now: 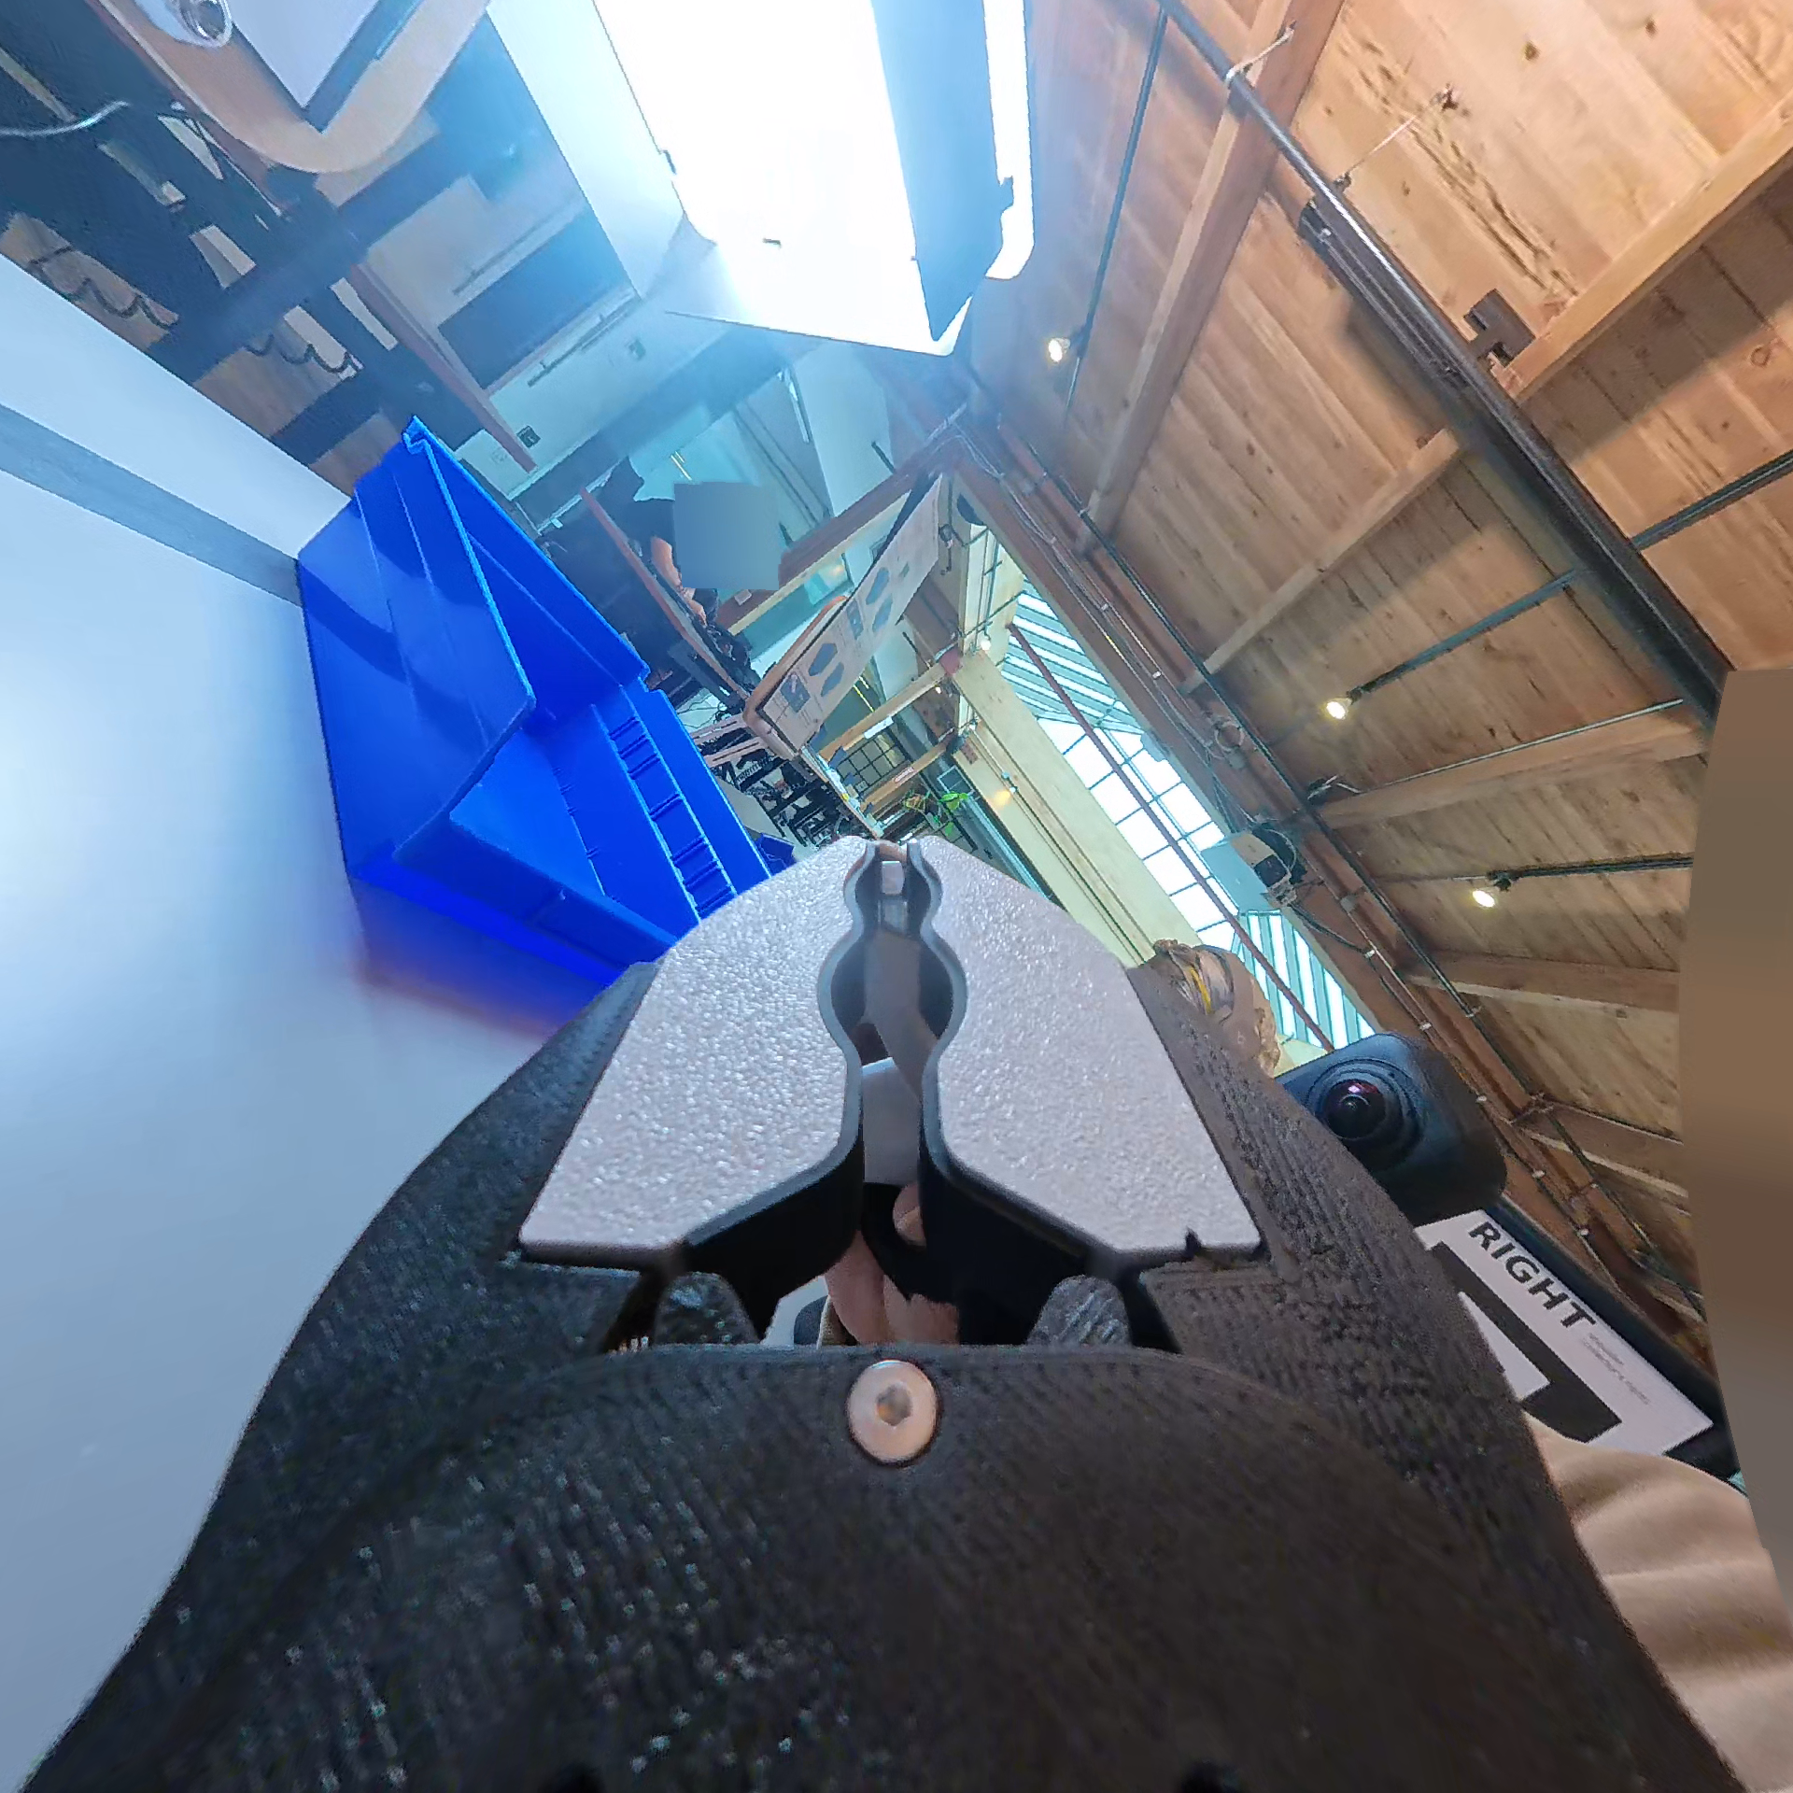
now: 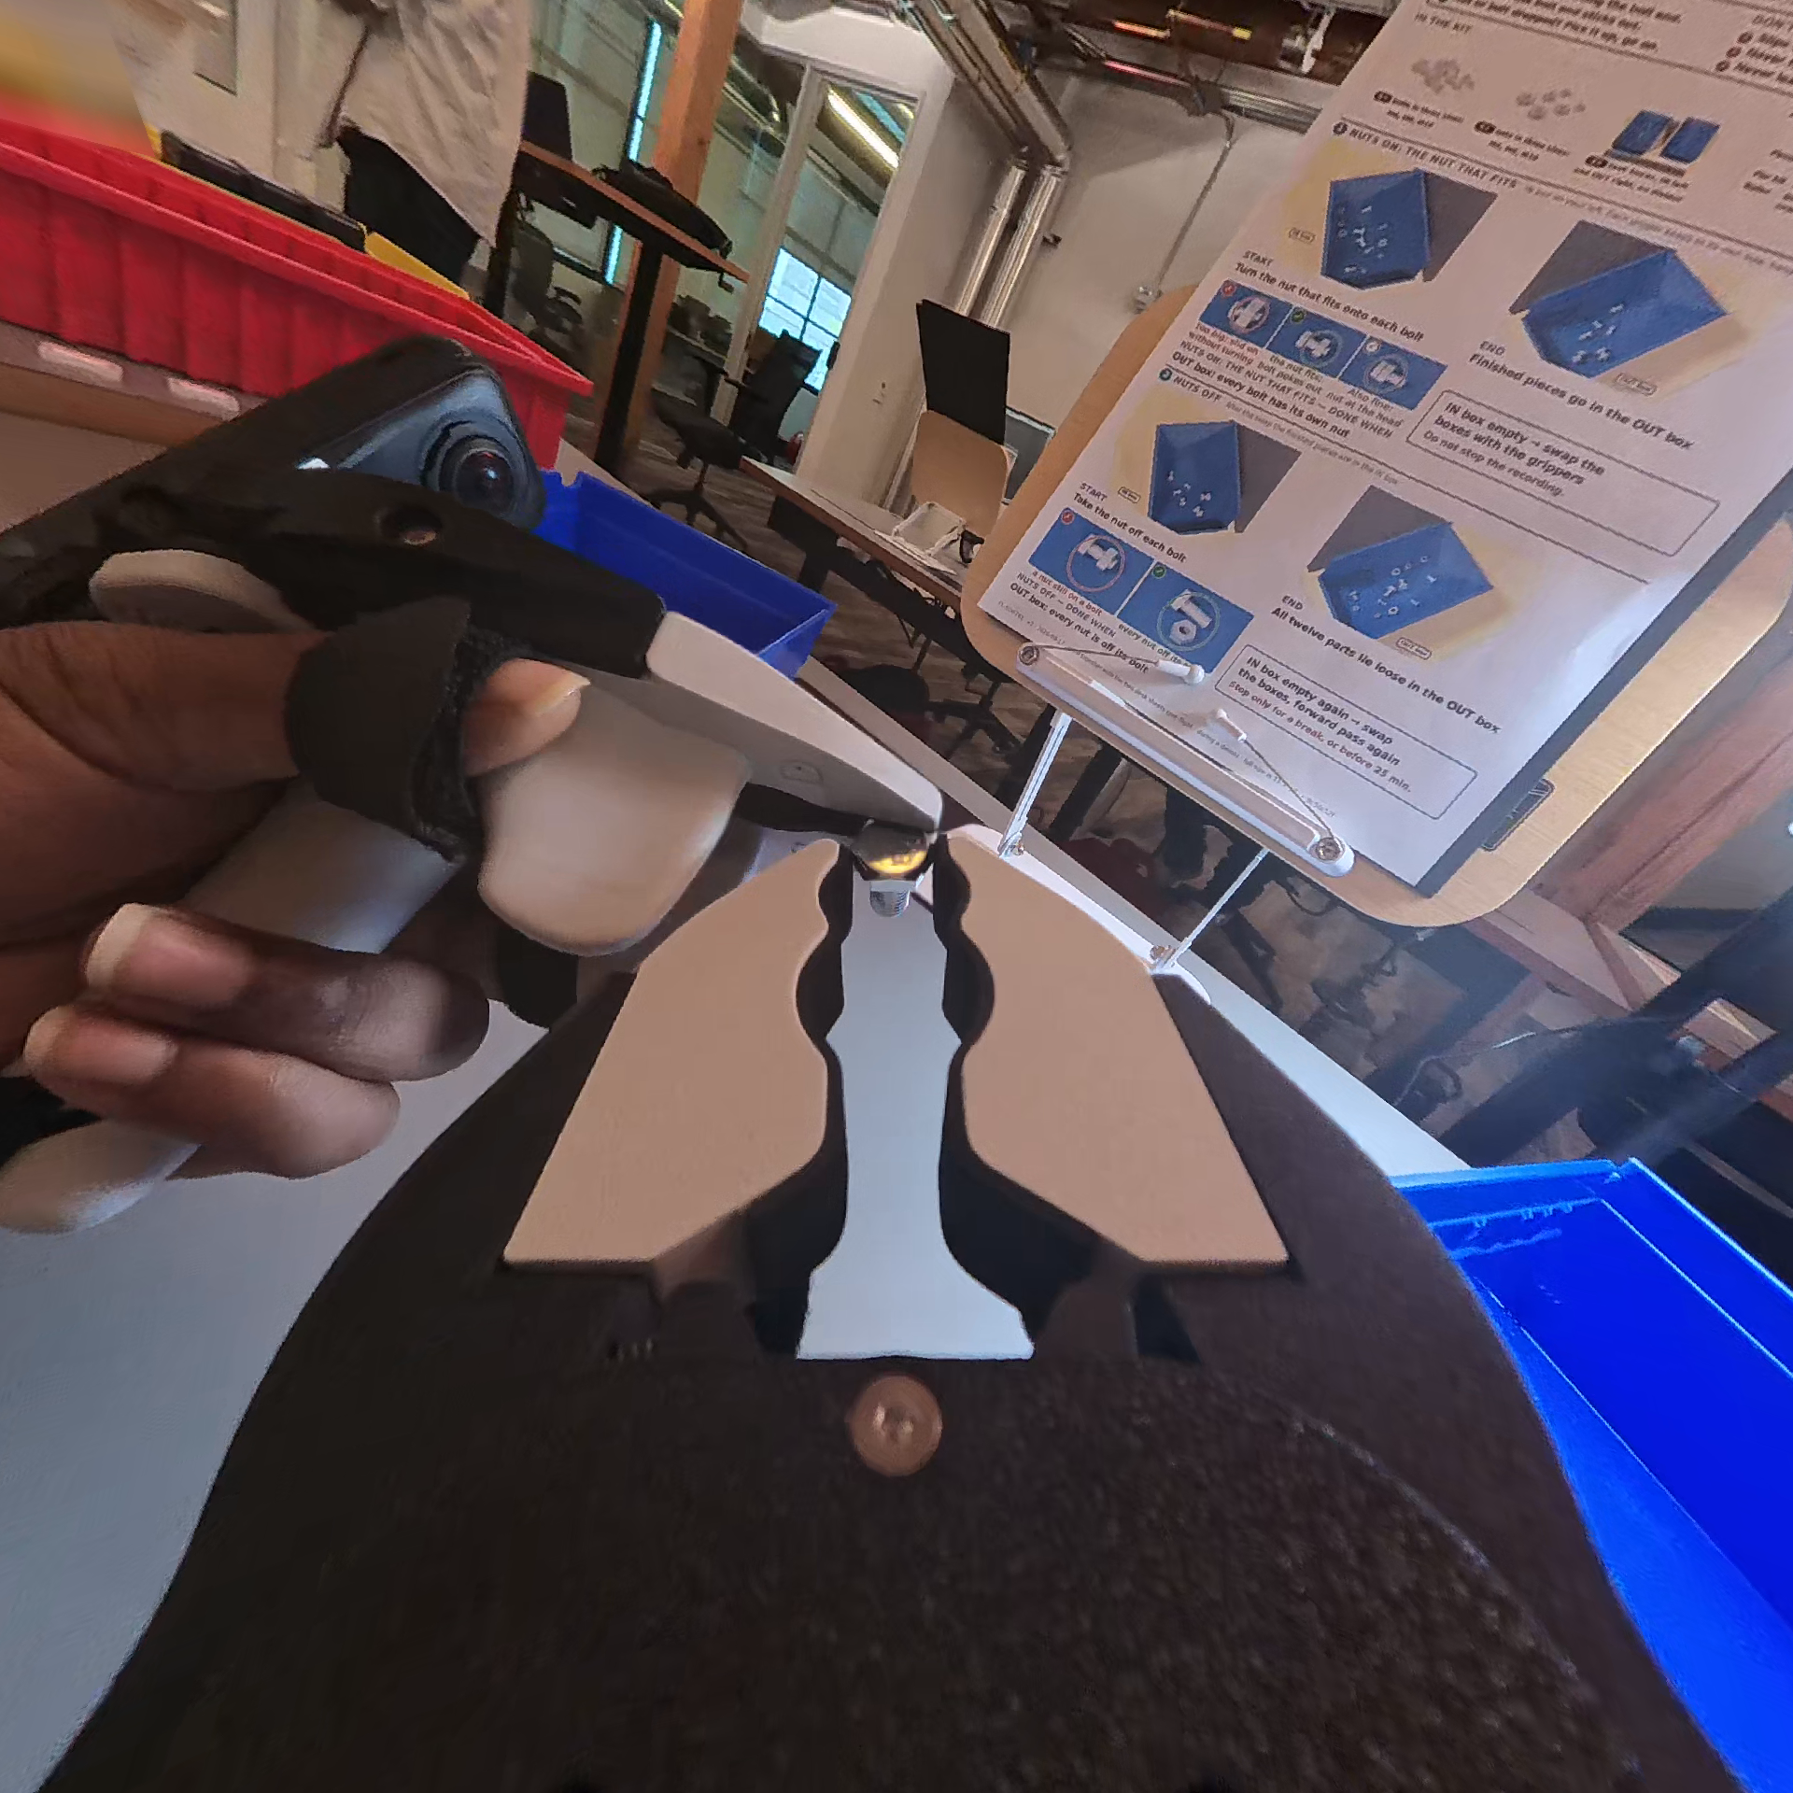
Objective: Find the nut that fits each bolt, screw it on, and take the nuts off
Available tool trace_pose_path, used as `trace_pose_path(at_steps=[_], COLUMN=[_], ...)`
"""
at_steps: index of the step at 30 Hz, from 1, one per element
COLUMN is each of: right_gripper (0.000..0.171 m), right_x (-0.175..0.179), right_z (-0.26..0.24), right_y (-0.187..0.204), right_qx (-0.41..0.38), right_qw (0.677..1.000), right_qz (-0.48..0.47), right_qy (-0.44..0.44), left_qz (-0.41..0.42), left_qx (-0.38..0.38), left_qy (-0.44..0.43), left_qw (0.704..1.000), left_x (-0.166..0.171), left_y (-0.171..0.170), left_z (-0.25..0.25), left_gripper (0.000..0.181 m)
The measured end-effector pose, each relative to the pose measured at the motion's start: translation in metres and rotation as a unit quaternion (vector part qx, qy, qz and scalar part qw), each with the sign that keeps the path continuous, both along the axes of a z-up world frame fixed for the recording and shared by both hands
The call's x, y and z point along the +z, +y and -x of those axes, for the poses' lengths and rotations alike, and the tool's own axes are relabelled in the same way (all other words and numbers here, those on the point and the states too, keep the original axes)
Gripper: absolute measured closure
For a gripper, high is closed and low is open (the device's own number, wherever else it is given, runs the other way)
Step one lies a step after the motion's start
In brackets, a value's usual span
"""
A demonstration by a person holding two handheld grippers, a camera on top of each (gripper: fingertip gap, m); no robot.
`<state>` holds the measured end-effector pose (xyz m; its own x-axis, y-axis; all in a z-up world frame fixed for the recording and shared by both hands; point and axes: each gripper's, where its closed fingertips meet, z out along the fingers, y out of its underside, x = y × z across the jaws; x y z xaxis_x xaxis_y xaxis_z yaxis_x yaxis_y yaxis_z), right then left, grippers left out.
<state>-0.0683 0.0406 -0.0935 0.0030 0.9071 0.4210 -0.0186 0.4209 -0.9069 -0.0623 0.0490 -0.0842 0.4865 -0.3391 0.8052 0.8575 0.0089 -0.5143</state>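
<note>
My left gripper (image 1: 888, 863) is shut on a small steel bolt (image 1: 888, 897) at its fingertips and is tilted up toward the ceiling. In the right wrist view the left gripper (image 2: 912, 820) comes in from the left, held by a person's hand (image 2: 194, 776). A hex nut (image 2: 888, 861) sits on the bolt, and the threaded end (image 2: 888, 904) pokes out below it. My right gripper (image 2: 895, 854) has its tips against the nut's two sides, holding it above the white table (image 2: 902, 1116).
Blue bins (image 1: 505, 737) stand on the table beyond the left gripper. Another blue bin (image 2: 1601, 1358) is at the right, and one (image 2: 679, 563) is behind the left gripper. A red bin (image 2: 243, 262) is far left. An instruction board on a stand (image 2: 1407, 437) is ahead right. My left and right fingertips are right by each other.
</note>
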Motion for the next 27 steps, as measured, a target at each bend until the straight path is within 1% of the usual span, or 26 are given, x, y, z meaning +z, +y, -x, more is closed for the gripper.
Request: trace_pose_path(at_steps=[2,4,6,9,11,13,15,16,19,21,24,27], right_gripper=[0.156,0.156,0.156,0.156,0.156,0.156,0.156,0.156,0.156,0.156,0.156,0.156], right_x=[0.003,0.01,0.021,0.035,0.037,0.036,0.036,0.035,0.032,0.026,0.009,-0.014], right_z=[-0.003,-0.01,-0.018,-0.025,-0.027,-0.028,-0.03,-0.031,-0.032,-0.032,-0.03,-0.026], right_y=[-0.001,-0.007,-0.011,-0.007,-0.005,-0.007,-0.009,-0.011,-0.014,-0.014,-0.012,-0.008], right_qx=[0.015,0.072,0.137,0.208,0.237,0.259,0.273,0.281,0.292,0.292,0.276,0.251], right_qw=[1.0,0.996,0.982,0.945,0.923,0.91,0.905,0.906,0.912,0.923,0.946,0.96], right_qz=[0.006,0.042,0.12,0.246,0.297,0.317,0.319,0.312,0.284,0.249,0.172,0.111], right_qy=[0.008,0.028,0.046,0.057,0.06,0.06,0.062,0.058,0.052,0.037,-0.004,-0.054], left_qz=[-0.017,-0.025,-0.014,-0.049,-0.064,-0.076,-0.084,-0.084,-0.08,-0.066,-0.019,0.047], left_qx=[0.008,0.001,-0.055,-0.139,-0.178,-0.214,-0.218,-0.219,-0.224,-0.216,-0.19,-0.156], left_qy=[0.002,0.005,-0.004,-0.054,-0.068,-0.075,-0.078,-0.078,-0.068,-0.041,0.06,0.191], left_qw=[1.0,1.0,0.998,0.988,0.98,0.971,0.969,0.969,0.969,0.973,0.98,0.968], left_x=[0.005,0.008,0.003,0.008,0.011,0.015,0.017,0.017,0.017,0.013,-0.001,-0.018], left_y=[-0.004,-0.008,-0.006,-0.011,-0.013,-0.015,-0.017,-0.017,-0.02,-0.02,-0.017,-0.015], left_z=[0.007,0.014,0.007,-0.008,-0.019,-0.03,-0.031,-0.029,-0.028,-0.027,-0.024,-0.02], left_gripper=[0.178,0.174,0.165,0.161,0.16,0.16,0.164,0.171,0.173,0.173,0.173,0.173])
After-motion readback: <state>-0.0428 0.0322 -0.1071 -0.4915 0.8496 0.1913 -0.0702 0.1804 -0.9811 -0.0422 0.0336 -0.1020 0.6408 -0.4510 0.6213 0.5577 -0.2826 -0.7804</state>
